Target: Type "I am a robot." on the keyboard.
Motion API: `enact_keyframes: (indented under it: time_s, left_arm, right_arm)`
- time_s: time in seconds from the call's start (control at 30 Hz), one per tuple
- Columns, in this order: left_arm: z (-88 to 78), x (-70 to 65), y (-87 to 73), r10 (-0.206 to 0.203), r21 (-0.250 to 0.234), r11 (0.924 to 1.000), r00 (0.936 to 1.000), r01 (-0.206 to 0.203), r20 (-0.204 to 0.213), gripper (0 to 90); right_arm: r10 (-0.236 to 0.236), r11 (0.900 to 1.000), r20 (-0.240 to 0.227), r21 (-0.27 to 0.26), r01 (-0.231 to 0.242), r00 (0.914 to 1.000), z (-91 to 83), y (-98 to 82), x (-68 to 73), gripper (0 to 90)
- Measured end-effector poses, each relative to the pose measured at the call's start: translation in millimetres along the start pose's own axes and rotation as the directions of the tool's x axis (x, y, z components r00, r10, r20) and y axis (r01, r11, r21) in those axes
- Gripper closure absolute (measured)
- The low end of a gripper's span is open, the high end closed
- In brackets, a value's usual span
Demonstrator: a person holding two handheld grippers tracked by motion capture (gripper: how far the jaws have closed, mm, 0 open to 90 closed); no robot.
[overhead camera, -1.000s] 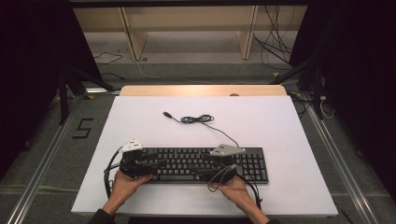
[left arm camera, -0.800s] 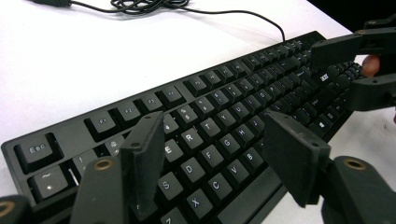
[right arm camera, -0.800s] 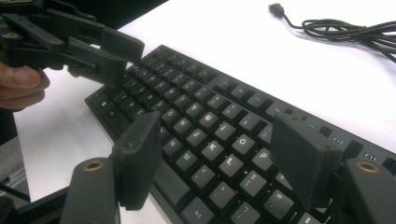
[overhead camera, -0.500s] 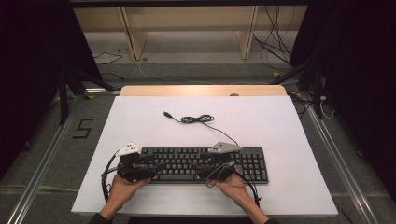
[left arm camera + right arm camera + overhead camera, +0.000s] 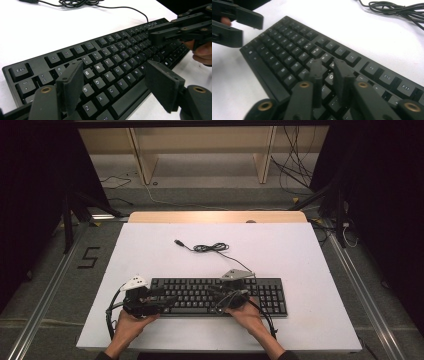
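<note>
A black keyboard [image 5: 200, 295] [image 5: 112, 57] [image 5: 294, 55] lies near the front edge of the white table [image 5: 300, 250]. My left gripper [image 5: 167, 298] [image 5: 115, 77] hovers over the keyboard's left end. Its jaws stand wide open above the letter keys, have just been opening further, and hold nothing. My right gripper [image 5: 213, 297] [image 5: 329, 68] points left over the middle keys. Its jaws have just been closing and now leave only a narrow gap, with nothing between them. Each gripper shows in the other's view: the right gripper [image 5: 175, 32] and the left gripper [image 5: 243, 26].
The keyboard's black cable [image 5: 210, 248] [image 5: 75, 3] [image 5: 397, 7] lies coiled on the table behind it, with the plug end free toward the left. A wooden strip [image 5: 215, 217] runs along the table's far edge. Loose cables lie on the floor beyond.
The right gripper's jaws have drawn together from wide apart to a narrow gap. The left gripper's jaws have spread a little. Both hands stay where they were over the keyboard.
</note>
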State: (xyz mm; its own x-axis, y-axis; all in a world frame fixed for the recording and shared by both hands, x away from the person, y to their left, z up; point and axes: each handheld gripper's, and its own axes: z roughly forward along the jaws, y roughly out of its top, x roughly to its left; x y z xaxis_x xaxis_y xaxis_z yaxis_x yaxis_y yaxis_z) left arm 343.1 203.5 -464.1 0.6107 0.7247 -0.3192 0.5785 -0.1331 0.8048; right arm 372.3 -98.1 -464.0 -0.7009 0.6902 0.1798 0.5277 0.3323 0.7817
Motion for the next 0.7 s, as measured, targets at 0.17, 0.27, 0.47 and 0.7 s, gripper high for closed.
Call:
enact_keyframes:
  time_s: [0.17, 0.27, 0.47, 0.7]
  left_arm:
    - [-1.5, -0.4, -1.3, 0.006, -0.006, 1.0000, 1.0000, -0.006, 0.004, 30.7]
    - [-1.8, -0.5, -1.7, 0.011, -0.007, 0.9999, 0.9999, -0.011, 0.004, 30.6]
    - [-2.8, -2.2, -2.9, 0.015, -0.011, 0.9998, 0.9998, -0.014, 0.010, 30.4]
    - [-4.5, -2.5, -3.6, 0.019, -0.018, 0.9997, 0.9997, -0.019, 0.014, 30.4]
  right_arm:
    - [0.000, 1.000, 0.011, 0.018, -0.001, 0.9999, 5.6, 1.2, -0.6, 88.6]
    - [-0.008, 1.000, 0.017, 0.027, 0.008, 0.9998, 9.5, 2.0, -0.2, 90.0]
    - [-0.009, 0.999, 0.025, 0.052, 0.008, 0.9996, 18.0, 2.4, -0.7, 90.0]
    - [-0.006, 0.998, 0.029, 0.069, 0.004, 0.9996, 22.6, 1.6, -1.6, 90.0]
